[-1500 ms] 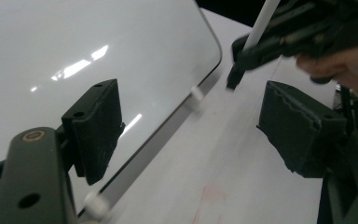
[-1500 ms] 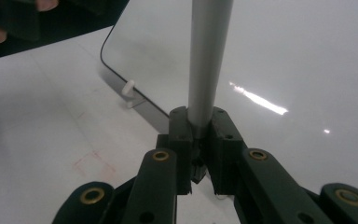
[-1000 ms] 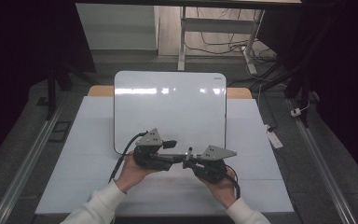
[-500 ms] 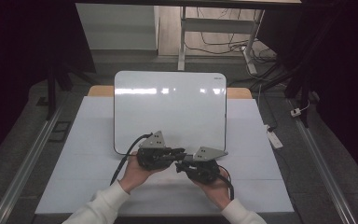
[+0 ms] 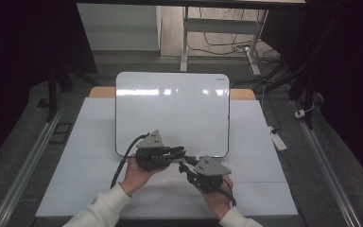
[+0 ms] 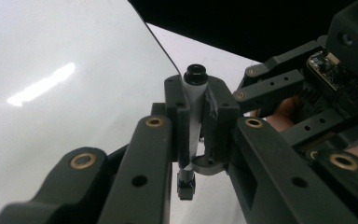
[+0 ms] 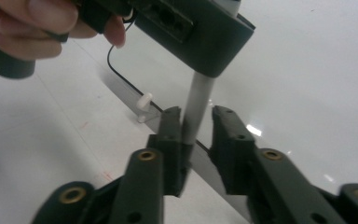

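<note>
A lab: dark-curtained recording bay, white-covered table (image 5: 94,142), floor rails (image 5: 26,163), loose cables (image 5: 227,45).

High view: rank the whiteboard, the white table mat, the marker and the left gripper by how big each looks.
1. white table mat
2. whiteboard
3. left gripper
4. marker, a short stretch showing between the two grippers; the left gripper's shut jaws cover the rest.

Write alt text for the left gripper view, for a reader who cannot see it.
The left gripper, seen along its two black jaws, is clamped on a white marker with a black end, which stands upright between them. A glossy whiteboard lies behind at the left, and the right gripper, with a bit of the hand holding it, sits close by at the right.
</note>
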`<state>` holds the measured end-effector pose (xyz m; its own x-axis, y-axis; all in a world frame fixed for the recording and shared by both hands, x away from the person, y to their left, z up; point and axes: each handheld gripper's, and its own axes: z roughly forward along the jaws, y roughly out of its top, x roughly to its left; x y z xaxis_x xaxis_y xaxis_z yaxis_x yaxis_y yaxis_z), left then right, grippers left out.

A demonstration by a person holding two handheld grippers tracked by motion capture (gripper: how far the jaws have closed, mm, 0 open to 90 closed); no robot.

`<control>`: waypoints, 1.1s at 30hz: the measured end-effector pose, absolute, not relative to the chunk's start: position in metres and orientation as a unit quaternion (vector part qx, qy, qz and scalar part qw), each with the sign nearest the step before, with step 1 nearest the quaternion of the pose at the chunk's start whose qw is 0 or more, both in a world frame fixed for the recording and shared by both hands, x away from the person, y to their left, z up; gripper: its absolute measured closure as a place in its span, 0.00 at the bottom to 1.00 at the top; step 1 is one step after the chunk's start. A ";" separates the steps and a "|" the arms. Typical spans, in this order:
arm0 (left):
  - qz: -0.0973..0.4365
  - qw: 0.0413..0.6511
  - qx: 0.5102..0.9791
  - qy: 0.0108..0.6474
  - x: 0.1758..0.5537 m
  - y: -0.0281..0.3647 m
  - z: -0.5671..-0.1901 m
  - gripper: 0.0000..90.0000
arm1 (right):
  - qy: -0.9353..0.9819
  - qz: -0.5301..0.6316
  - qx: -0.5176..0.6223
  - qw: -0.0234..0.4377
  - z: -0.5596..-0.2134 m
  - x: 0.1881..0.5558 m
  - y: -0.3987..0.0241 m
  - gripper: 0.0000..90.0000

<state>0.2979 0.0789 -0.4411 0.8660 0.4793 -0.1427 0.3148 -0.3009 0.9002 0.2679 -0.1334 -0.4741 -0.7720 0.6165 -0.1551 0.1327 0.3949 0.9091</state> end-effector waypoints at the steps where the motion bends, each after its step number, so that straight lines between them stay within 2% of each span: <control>1: 0.078 0.537 0.802 0.249 0.298 0.079 -0.441 0.90 | 0.800 0.497 0.235 0.240 -0.475 0.268 -0.133 0.85; 7: 0.086 0.536 0.800 0.256 0.297 0.076 -0.446 0.90 | 0.801 0.492 0.254 0.227 -0.476 0.271 -0.133 0.86; 22: 0.078 0.547 0.794 0.254 0.296 0.075 -0.446 0.88 | 0.800 0.486 0.254 0.244 -0.475 0.272 -0.137 0.90; 23: 0.075 0.548 0.794 0.254 0.296 0.075 -0.446 0.84 | 0.801 0.485 0.253 0.244 -0.475 0.272 -0.137 0.90; 26: 0.086 0.545 0.794 0.254 0.293 0.076 -0.445 0.66 | 0.801 0.484 0.252 0.244 -0.474 0.273 -0.138 0.90; 29: 0.098 0.539 0.795 0.258 0.290 0.082 -0.443 0.54 | 0.798 0.484 0.260 0.247 -0.472 0.275 -0.143 0.90; 33: 0.114 0.524 0.799 0.274 0.285 0.101 -0.445 0.45 | 0.790 0.485 0.281 0.249 -0.464 0.282 -0.157 0.90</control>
<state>0.2848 0.1012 -0.4455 0.8242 0.5564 -0.1051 0.3183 -0.3017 0.8987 0.2823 -0.1569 -0.4643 -0.7177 0.6859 -0.1205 0.2032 0.3717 0.9058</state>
